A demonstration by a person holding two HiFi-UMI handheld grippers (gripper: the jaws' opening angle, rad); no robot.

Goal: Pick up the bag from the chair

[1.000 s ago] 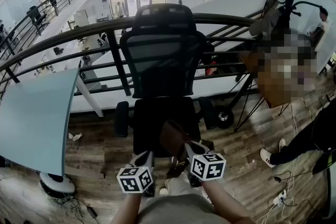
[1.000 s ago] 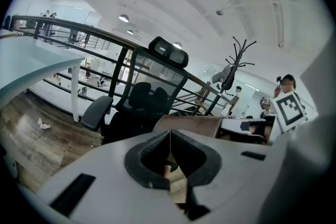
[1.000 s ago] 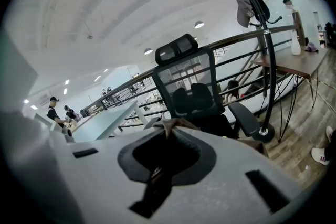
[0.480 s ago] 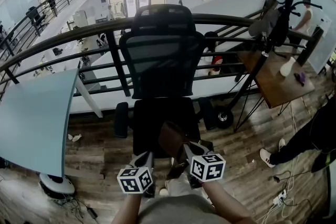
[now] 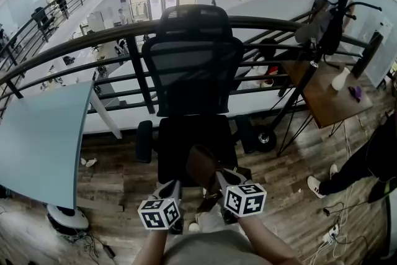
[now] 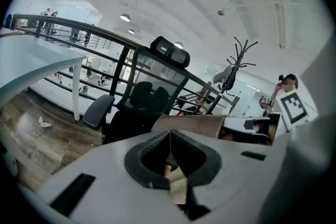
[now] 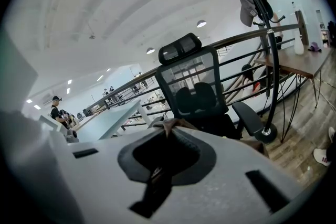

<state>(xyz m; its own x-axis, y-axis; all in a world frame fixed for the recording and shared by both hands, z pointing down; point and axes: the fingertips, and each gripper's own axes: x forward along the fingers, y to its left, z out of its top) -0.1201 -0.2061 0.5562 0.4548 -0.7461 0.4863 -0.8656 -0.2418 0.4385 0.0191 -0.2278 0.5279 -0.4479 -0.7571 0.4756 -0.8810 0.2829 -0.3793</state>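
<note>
A black mesh-backed office chair [image 5: 192, 71] stands facing the person, and the brown bag [image 5: 203, 163] sits at the front edge of its seat, overlapping that edge in the head view. Whether the bag rests on the cushion or hangs just clear of it cannot be told. The right gripper [image 5: 219, 172] reaches in from the chair's front right with its jaws closed on the bag; in the right gripper view a pinch of brown material shows right at the jaw tips. The left gripper [image 5: 173, 182] is at the chair's front left, just beside the bag; its jaws are pressed together in a thin line with nothing seen between them, and the bag's brown side lies beyond them to the right. Behind the chair runs a dark metal railing [image 5: 93, 40]. To the chair's left is a pale worktop [image 5: 37, 139]; to its right is a black coat stand [image 5: 329, 15] and a wooden side table [image 5: 329, 99] carrying a white vase [image 5: 340, 79].
</note>
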